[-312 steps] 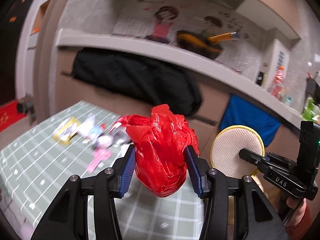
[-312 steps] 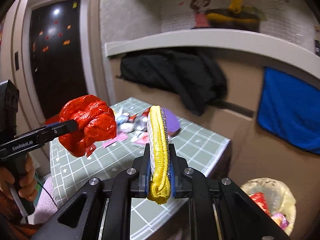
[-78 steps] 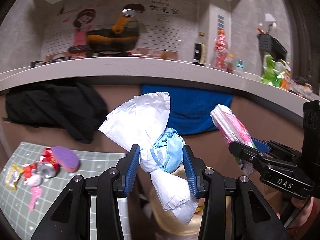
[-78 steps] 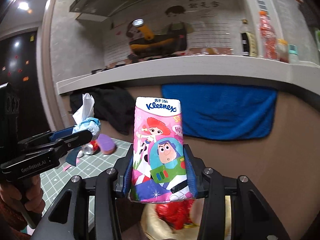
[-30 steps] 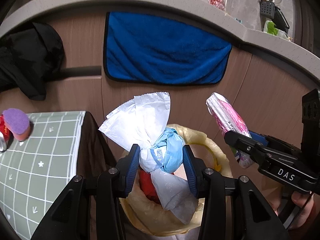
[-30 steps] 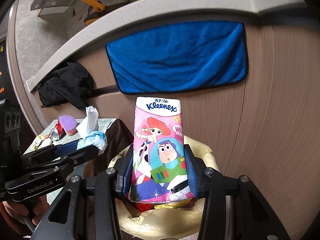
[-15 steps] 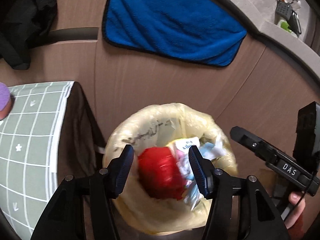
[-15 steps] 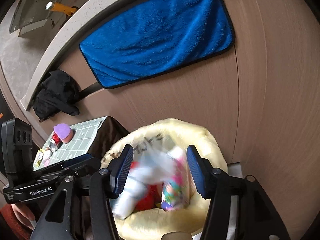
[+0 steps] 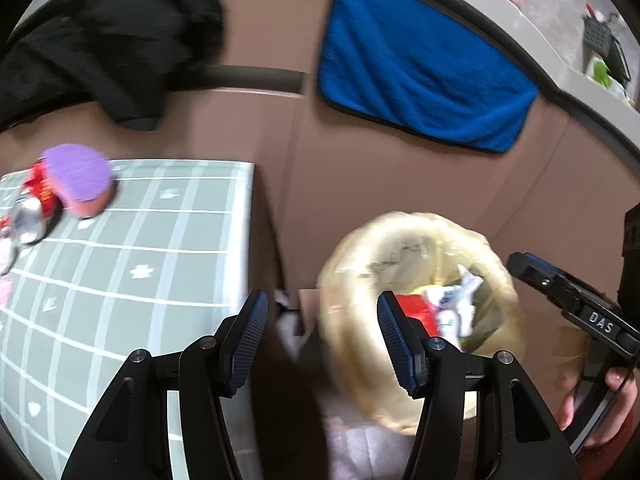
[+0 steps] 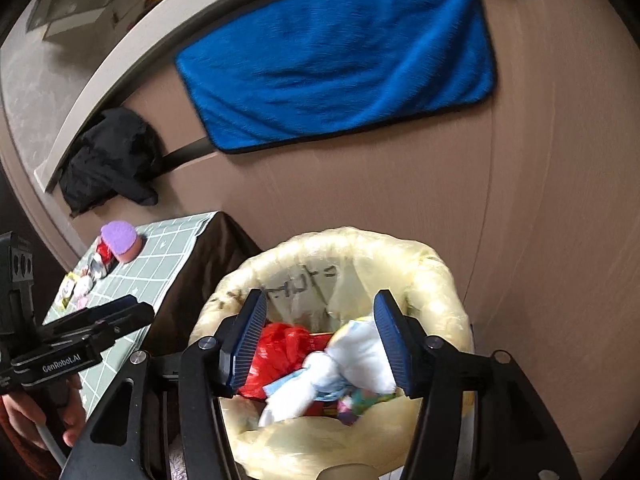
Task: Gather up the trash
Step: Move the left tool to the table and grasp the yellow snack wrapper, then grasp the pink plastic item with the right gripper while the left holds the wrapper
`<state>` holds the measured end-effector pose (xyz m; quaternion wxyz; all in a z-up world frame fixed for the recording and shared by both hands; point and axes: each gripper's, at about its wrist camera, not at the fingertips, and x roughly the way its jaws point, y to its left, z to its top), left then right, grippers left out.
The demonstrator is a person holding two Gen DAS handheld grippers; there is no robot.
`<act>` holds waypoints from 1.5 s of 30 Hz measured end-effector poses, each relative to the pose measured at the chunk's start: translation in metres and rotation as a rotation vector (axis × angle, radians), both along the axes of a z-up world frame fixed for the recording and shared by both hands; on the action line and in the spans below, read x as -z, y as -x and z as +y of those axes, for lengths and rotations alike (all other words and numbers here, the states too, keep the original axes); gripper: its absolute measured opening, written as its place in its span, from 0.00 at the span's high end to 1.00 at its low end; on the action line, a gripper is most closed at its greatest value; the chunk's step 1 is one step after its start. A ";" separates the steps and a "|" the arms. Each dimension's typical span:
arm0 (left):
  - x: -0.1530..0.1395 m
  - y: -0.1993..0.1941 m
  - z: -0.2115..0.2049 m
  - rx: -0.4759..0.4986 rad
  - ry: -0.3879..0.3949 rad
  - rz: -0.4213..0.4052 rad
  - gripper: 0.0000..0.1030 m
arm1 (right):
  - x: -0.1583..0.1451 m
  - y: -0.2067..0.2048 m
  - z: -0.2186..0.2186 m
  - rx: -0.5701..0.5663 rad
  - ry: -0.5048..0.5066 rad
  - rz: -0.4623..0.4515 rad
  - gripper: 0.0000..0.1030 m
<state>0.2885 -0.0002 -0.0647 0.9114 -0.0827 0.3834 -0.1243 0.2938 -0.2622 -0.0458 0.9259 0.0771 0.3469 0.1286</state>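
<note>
Drop step complete: my left claw (image 9: 322, 332) and right claw (image 10: 318, 338) have just been opening and stand wide, empty, above the bin (image 10: 436, 276), which holds the dropped trash (image 10: 344, 364). Next, I judge, a return to the counter (image 9: 168, 240) for the can (image 9: 34, 204) and sponge (image 9: 80, 184).

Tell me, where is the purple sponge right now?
The purple sponge sits on the green checked table, left in the left wrist view, touching a crushed red can.
</note>
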 end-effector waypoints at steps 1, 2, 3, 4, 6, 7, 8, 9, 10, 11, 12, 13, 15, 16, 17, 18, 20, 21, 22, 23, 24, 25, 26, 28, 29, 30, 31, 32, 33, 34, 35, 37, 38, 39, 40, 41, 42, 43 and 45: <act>-0.003 0.004 0.014 -0.024 -0.001 -0.012 0.44 | -0.003 0.001 0.007 -0.017 0.006 -0.010 0.48; -0.006 0.007 0.025 -0.043 -0.002 -0.023 0.44 | -0.008 0.003 0.016 -0.038 0.012 -0.023 0.48; -0.010 0.011 0.041 -0.069 -0.005 -0.039 0.44 | -0.013 0.005 0.027 -0.064 0.019 -0.040 0.48; -0.013 0.014 0.056 -0.091 -0.007 -0.052 0.44 | -0.018 0.006 0.036 -0.084 0.021 -0.053 0.48; -0.020 0.021 0.093 -0.147 -0.006 -0.077 0.44 | -0.027 0.008 0.060 -0.139 0.018 -0.074 0.48; -0.023 0.025 0.114 -0.181 -0.005 -0.087 0.44 | -0.031 0.008 0.072 -0.164 0.016 -0.083 0.48; -0.025 0.027 0.130 -0.206 -0.005 -0.093 0.44 | -0.034 0.008 0.085 -0.191 0.015 -0.092 0.48; -0.028 0.031 0.154 -0.241 -0.007 -0.100 0.44 | -0.037 0.007 0.100 -0.221 0.018 -0.100 0.48; -0.029 0.034 0.177 -0.277 -0.008 -0.108 0.44 | -0.040 0.006 0.117 -0.252 0.021 -0.104 0.48; -0.029 0.035 0.195 -0.304 -0.009 -0.114 0.44 | -0.041 0.006 0.126 -0.270 0.021 -0.107 0.48; -0.030 0.038 0.220 -0.341 -0.008 -0.121 0.44 | -0.042 0.005 0.142 -0.303 0.019 -0.109 0.48; -0.029 0.040 0.245 -0.377 -0.004 -0.129 0.44 | -0.043 0.004 0.158 -0.336 0.018 -0.110 0.48; -0.026 0.044 0.288 -0.445 -0.014 -0.146 0.44 | -0.044 0.003 0.183 -0.382 0.024 -0.110 0.48; -0.024 0.044 0.308 -0.477 -0.022 -0.151 0.44 | -0.043 0.001 0.194 -0.401 0.032 -0.108 0.48; -0.021 0.043 0.329 -0.507 -0.024 -0.152 0.44 | -0.043 0.002 0.208 -0.421 0.041 -0.104 0.48; -0.016 0.041 0.352 -0.531 -0.016 -0.145 0.44 | -0.041 0.001 0.222 -0.445 0.050 -0.098 0.48; -0.002 0.031 0.394 -0.555 0.011 -0.089 0.44 | -0.037 0.001 0.244 -0.484 0.066 -0.087 0.48; 0.004 0.026 0.410 -0.570 0.009 -0.062 0.44 | -0.034 0.001 0.256 -0.506 0.080 -0.082 0.49; 0.009 0.023 0.424 -0.585 -0.002 -0.045 0.44 | -0.032 0.001 0.265 -0.521 0.093 -0.080 0.49; 0.013 0.020 0.433 -0.598 -0.013 -0.033 0.44 | -0.030 0.002 0.276 -0.542 0.110 -0.080 0.49; 0.020 0.016 0.444 -0.612 -0.020 -0.017 0.44 | -0.028 0.002 0.283 -0.555 0.118 -0.078 0.49; 0.026 0.013 0.450 -0.623 -0.016 0.002 0.44 | -0.025 0.001 0.288 -0.567 0.124 -0.073 0.49; 0.033 0.009 0.459 -0.637 -0.002 0.023 0.44 | -0.023 0.000 0.296 -0.579 0.131 -0.065 0.49; 0.046 0.002 0.473 -0.650 0.051 0.058 0.44 | -0.018 -0.005 0.308 -0.595 0.140 -0.046 0.49; 0.052 -0.003 0.477 -0.645 0.076 0.079 0.44 | -0.015 -0.008 0.315 -0.605 0.144 -0.034 0.49; 0.058 -0.008 0.479 -0.640 0.099 0.099 0.44 | -0.013 -0.010 0.320 -0.612 0.145 -0.026 0.49; 0.062 -0.010 0.479 -0.634 0.120 0.110 0.44 | -0.011 -0.012 0.326 -0.620 0.144 -0.015 0.49; 0.064 -0.012 0.477 -0.627 0.135 0.120 0.44 | -0.010 -0.015 0.331 -0.629 0.143 -0.005 0.49; 0.067 -0.013 0.473 -0.616 0.143 0.132 0.45 | -0.009 -0.016 0.336 -0.636 0.142 0.003 0.49; 0.066 -0.013 0.467 -0.607 0.120 0.123 0.51 | -0.007 -0.018 0.344 -0.646 0.144 0.016 0.49; 0.065 -0.012 0.461 -0.591 0.100 0.131 0.57 | -0.007 -0.018 0.349 -0.651 0.145 0.024 0.49; 0.061 -0.002 0.445 -0.568 0.076 0.139 0.68 | -0.003 -0.023 0.363 -0.668 0.143 0.050 0.49; 0.058 0.004 0.437 -0.567 0.067 0.134 0.70 | 0.000 -0.025 0.372 -0.678 0.140 0.070 0.49; 0.055 0.013 0.429 -0.566 0.049 0.133 0.71 | 0.001 -0.026 0.377 -0.683 0.136 0.083 0.49; 0.052 0.026 0.420 -0.565 0.032 0.129 0.72 | 0.003 -0.027 0.383 -0.689 0.132 0.094 0.49; 0.049 0.038 0.413 -0.565 0.030 0.118 0.72 | 0.005 -0.027 0.389 -0.699 0.127 0.106 0.49; 0.046 0.051 0.407 -0.562 0.037 0.107 0.72 | 0.008 -0.027 0.398 -0.708 0.128 0.117 0.49; 0.043 0.064 0.401 -0.558 0.042 0.097 0.72 | 0.011 -0.027 0.404 -0.712 0.130 0.125 0.49; 0.040 0.089 0.390 -0.547 0.047 0.068 0.72 | 0.018 -0.025 0.420 -0.729 0.129 0.149 0.49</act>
